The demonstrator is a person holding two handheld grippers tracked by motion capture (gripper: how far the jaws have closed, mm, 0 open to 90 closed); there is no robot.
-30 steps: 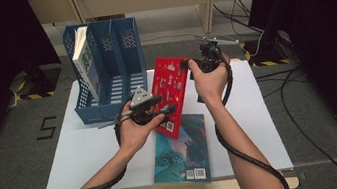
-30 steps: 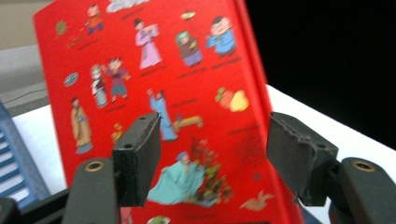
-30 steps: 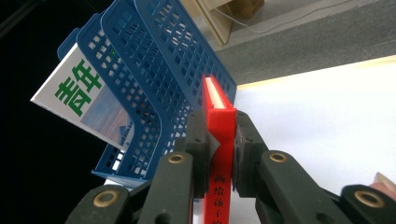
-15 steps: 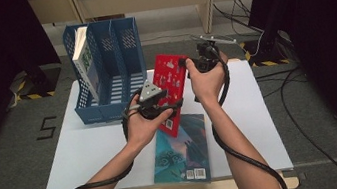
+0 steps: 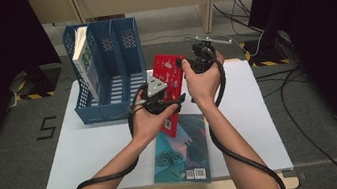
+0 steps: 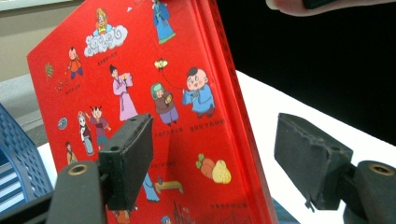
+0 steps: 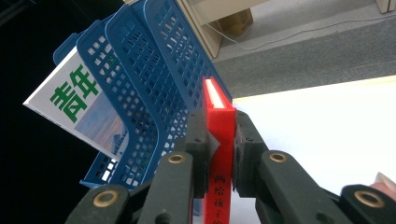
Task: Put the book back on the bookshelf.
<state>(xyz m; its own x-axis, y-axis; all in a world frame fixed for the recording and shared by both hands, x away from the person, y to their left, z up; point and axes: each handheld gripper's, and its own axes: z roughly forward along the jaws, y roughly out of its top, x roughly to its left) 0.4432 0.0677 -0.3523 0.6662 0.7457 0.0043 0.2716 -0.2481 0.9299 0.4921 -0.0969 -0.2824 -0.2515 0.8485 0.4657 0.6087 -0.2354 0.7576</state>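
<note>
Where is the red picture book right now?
In the high view the red picture book stands tilted above the middle of the white table, clamped by the right gripper, right of the blue file rack.

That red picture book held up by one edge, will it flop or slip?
The red picture book probably stays stiff: it stands flat and unbent though the right gripper clamps only its spine edge. Its cover looks glossy, so it might slip from a weaker grip. The left gripper has just opened; its pads stand clear of the cover.

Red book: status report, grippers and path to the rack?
Right gripper clamped on red book. Left gripper jaws just opened, book between. Blue rack slots ahead free.
</note>
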